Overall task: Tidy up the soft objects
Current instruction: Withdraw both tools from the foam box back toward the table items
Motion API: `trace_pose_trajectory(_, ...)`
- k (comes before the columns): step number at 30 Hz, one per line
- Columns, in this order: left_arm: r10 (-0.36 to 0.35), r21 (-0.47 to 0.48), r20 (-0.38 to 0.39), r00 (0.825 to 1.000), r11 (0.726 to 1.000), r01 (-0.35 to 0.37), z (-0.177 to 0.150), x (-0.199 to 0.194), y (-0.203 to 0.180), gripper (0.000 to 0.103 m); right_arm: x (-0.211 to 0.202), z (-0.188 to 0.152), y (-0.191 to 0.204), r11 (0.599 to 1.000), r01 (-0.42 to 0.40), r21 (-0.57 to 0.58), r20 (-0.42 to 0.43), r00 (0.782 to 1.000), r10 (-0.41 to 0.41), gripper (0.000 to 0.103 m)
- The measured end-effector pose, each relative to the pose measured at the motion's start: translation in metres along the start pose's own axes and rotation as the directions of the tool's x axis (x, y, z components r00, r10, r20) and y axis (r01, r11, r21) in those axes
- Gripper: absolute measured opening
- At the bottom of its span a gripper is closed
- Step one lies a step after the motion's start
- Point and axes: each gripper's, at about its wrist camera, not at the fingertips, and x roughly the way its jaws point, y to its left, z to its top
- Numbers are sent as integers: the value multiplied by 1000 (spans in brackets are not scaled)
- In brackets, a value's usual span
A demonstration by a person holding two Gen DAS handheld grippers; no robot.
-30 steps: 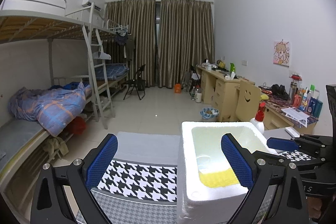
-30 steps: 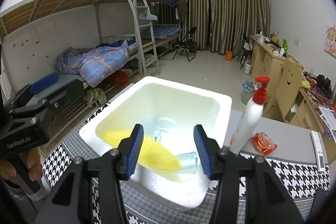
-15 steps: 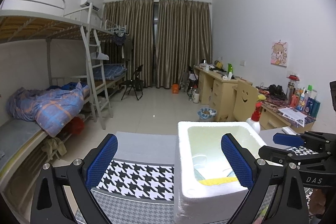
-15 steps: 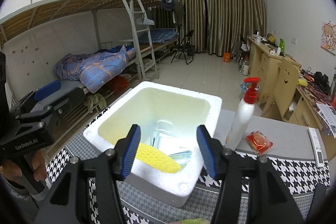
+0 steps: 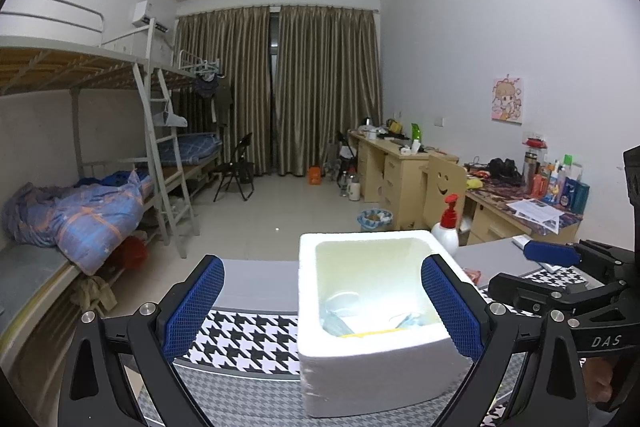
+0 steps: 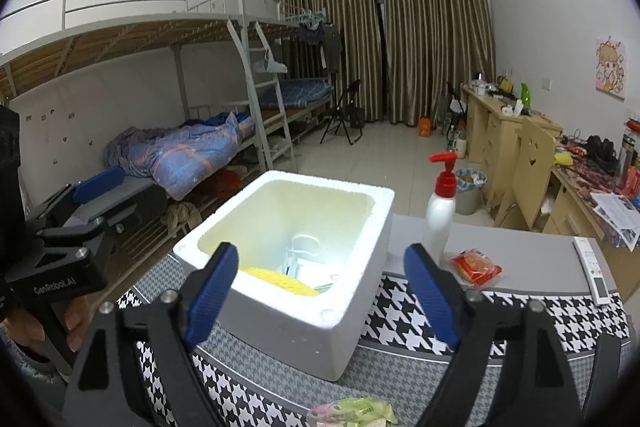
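A: Quick one. Right gripper (image 6: 324, 291)?
B: Jaws had just been opening and stood spread wide, nothing between the blue pads. It hung at the near side of the white styrofoam box (image 6: 352, 307).

A: Left gripper (image 5: 320, 311)?
B: Also spread wide and empty. It framed the same box, one pad left of it, the other by its right wall, no contact that I could see.

A: Where was the task's thing?
B: The yellow foam-net sleeve (image 6: 280, 281) lay inside the box on the near side of the floor, among white and pale packets I couldn't identify. In the left view only a thin yellow strip (image 5: 372, 333) showed over the near wall.

A: Anything left outside?
B: A pale green soft packet (image 6: 352, 413) sat on the black-and-white houndstooth cloth (image 6: 520, 315) at the bottom edge of the right view, below and between the right fingers, nearer the camera than the box. A red snack packet (image 6: 476, 265) lay past the right finger, just beside the white pump bottle with the red head (image 6: 440, 215).

A: Long axis of the green one?
B: Looked to run left-right, though it was cut off by the frame.

A: Which hand was nearer?
B: The right, I'd judge. Green packet didn't show in the left view at all. A pick would mean pulling back and dipping down.
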Motion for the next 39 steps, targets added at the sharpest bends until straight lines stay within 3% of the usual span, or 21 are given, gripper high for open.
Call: trace_pose_trajectory(39, -126, 22, 12, 992, 992, 126, -23, -48, -41, 100, -57, -38, -18, 998, 62, 15, 69, 996, -63, 94)
